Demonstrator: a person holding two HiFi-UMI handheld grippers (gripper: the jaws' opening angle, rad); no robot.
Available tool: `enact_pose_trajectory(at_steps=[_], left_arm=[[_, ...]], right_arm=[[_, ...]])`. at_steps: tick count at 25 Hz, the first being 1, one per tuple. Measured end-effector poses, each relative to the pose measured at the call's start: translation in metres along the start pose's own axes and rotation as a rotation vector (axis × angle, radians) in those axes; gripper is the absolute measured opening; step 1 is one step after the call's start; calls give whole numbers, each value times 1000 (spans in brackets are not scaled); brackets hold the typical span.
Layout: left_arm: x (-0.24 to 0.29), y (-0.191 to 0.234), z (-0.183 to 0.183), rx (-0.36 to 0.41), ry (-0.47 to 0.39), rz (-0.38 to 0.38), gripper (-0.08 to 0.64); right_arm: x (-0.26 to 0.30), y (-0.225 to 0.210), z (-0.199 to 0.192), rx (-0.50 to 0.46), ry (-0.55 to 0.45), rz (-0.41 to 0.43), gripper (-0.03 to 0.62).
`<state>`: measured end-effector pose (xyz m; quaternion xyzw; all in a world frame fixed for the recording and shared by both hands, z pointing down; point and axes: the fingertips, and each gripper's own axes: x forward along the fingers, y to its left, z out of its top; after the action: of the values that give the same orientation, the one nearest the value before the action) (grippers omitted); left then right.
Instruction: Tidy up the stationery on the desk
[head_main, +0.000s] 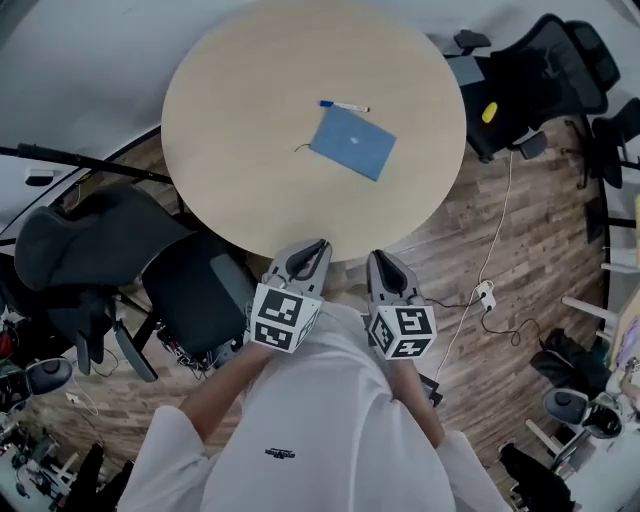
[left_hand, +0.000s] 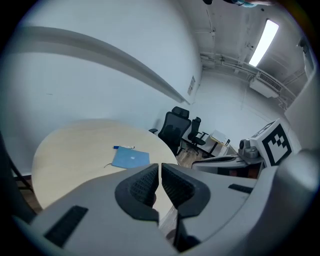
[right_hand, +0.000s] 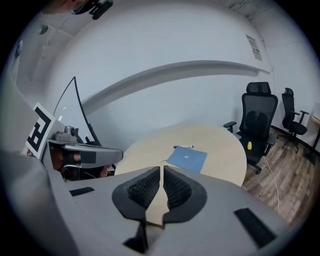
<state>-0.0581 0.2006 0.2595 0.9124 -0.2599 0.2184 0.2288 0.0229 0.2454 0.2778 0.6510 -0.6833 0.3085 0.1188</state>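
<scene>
A blue notebook lies flat near the middle of the round beige table; it also shows as the notebook and the notebook. A blue-capped pen rests just beyond its far edge, seen too as the pen and the pen. My left gripper and right gripper hover side by side at the table's near edge, well short of both items. Each has its jaws pressed together with nothing between them.
A dark office chair stands at the table's left near side. More black chairs sit at the far right. A power strip with white cable lies on the wood floor to the right. A thin dark cord pokes from the notebook's left corner.
</scene>
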Motion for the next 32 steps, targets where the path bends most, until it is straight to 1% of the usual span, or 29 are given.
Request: enact_pose_trajectory(at_steps=[3, 9, 11, 14, 17, 19, 23, 24, 25, 26, 27, 28, 32], left_arm=[[20, 15, 12, -6, 13, -7, 34], [65, 41, 32, -56, 52, 31, 34], [81, 50, 33, -79, 63, 44, 34], [97, 64, 29, -113, 85, 64, 34], [114, 76, 28, -142, 97, 100, 34], [125, 81, 28, -167, 95, 113, 34], [153, 90, 31, -218, 84, 112, 34], [159, 92, 31, -225, 85, 116, 35], [165, 92, 30, -231, 92, 120, 35], [171, 92, 27, -236, 104, 124, 39], [178, 91, 24, -239, 119, 127, 60], [186, 92, 20, -243, 132, 129, 98], [216, 98, -3, -287, 172, 131, 134]], right_arm=[[23, -13, 21, -4, 1, -7, 46], [73, -44, 62, -69, 19, 33, 46], [95, -54, 71, -94, 33, 52, 46], [120, -56, 80, -141, 51, 93, 46], [137, -61, 88, -200, 60, 131, 48], [146, -65, 86, -208, 79, 155, 48], [171, -82, 81, -219, 115, 185, 49], [177, -85, 81, -222, 125, 197, 65], [182, -88, 80, -224, 138, 214, 115], [186, -92, 79, -225, 153, 230, 145], [192, -97, 78, -226, 167, 244, 152], [198, -104, 77, -228, 177, 255, 157], [229, -130, 69, -266, 222, 272, 191]])
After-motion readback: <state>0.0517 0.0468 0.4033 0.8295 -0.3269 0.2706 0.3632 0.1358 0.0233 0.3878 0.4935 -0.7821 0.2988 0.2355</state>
